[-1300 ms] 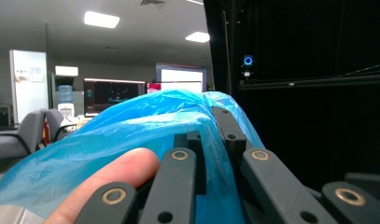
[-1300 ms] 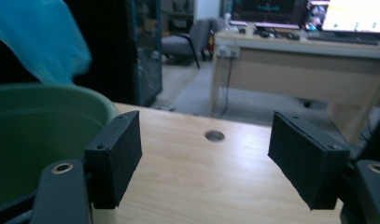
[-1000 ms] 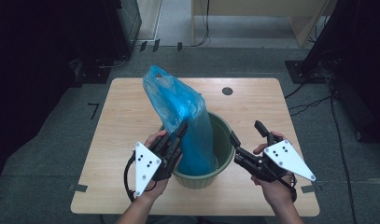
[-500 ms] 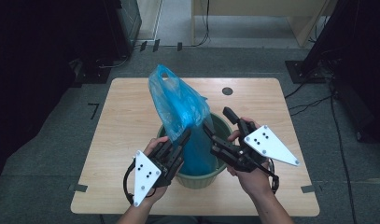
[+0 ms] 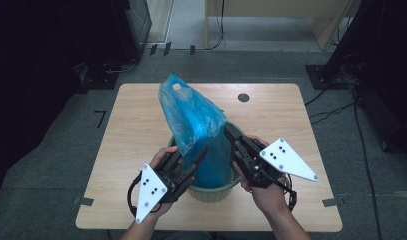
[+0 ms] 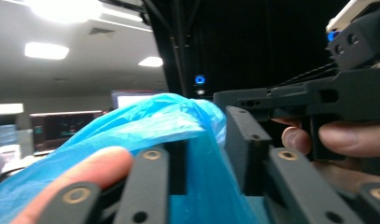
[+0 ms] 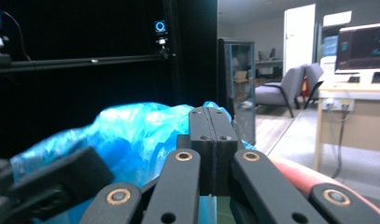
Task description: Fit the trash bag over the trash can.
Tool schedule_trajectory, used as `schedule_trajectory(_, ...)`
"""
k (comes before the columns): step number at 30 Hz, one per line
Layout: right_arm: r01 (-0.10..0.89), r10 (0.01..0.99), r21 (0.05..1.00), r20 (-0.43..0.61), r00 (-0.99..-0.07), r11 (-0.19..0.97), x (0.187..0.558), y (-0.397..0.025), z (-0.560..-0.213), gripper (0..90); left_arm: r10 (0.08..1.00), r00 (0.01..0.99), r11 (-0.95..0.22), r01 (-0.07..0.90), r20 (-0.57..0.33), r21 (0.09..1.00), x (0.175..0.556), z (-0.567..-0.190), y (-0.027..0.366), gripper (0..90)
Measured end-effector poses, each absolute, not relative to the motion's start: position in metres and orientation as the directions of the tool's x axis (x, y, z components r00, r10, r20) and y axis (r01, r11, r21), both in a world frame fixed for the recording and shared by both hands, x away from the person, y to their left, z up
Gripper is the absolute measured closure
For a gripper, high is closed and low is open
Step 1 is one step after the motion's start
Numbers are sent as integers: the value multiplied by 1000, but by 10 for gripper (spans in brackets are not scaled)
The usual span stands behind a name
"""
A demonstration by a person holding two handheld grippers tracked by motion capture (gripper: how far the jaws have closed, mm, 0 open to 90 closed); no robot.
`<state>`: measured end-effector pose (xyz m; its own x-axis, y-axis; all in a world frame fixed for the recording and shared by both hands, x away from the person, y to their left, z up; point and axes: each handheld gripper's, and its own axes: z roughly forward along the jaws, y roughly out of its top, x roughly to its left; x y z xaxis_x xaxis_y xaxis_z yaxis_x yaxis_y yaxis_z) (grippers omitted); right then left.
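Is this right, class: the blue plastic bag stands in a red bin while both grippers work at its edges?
Not quite. The bin is green, not red, as the high view shows. The blue plastic bag does stand in it, with the left gripper and right gripper at its edges.

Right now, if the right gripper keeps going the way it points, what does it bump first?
Probably the crinkly blue plastic bag: the right gripper points at its side, already beside it above the green bucket.
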<state>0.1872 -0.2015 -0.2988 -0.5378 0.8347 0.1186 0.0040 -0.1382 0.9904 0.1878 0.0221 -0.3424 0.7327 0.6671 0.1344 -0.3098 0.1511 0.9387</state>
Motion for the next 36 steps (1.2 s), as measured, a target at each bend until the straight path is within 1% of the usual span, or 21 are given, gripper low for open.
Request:
schedule_trajectory(2,-3,839,993,100,-535,-120,185,-202,-303,900,644,754,165,-304,130,938,189,-342,25,570)
schedule_trajectory(4,-11,843,995,79,-533,-100,182,-202,-308,900,629,769,188,-291,113,938,190,-342,30,514)
schedule_trajectory(8,-43,847,998,18,-531,-48,174,-202,-318,900,619,784,250,-258,51,933,194,-339,41,456)
schedule_trajectory(11,-52,837,998,-1,-547,-33,169,-204,-321,900,617,787,283,-230,7,931,197,-337,49,458)
schedule_trajectory(13,-69,838,998,-32,-544,-6,166,-204,-323,900,616,788,299,-216,-15,930,198,-336,52,484)
schedule_trajectory(15,-82,840,997,-56,-540,14,163,-204,-325,900,617,786,311,-202,-35,929,198,-334,55,536)
schedule_trajectory(17,-93,842,995,-78,-534,33,160,-204,-327,900,624,780,306,-194,-42,932,200,-334,57,613)
schedule_trajectory(20,-100,852,993,-106,-512,64,157,-207,-330,900,636,771,272,-190,-28,943,199,-335,60,776)
schedule_trajectory(24,-72,863,996,-76,-499,46,159,-216,-332,892,604,797,210,-183,20,960,195,-342,56,861)
schedule_trajectory(26,-45,854,999,-30,-520,8,160,-222,-330,776,594,804,184,-190,45,964,193,-345,53,870)
schedule_trajectory(29,-32,842,999,17,-540,-41,162,-226,-323,646,577,813,154,-200,76,968,190,-348,46,872)
schedule_trajectory(30,-32,837,998,35,-546,-62,163,-227,-320,569,574,814,146,-203,84,968,189,-348,45,872)
schedule_trajectory(32,-22,832,995,67,-551,-94,166,-227,-313,461,561,823,143,-204,91,969,187,-350,42,871)
schedule_trajectory(36,63,819,983,177,-546,-171,178,-226,-304,316,524,841,116,-228,135,967,181,-357,35,868)
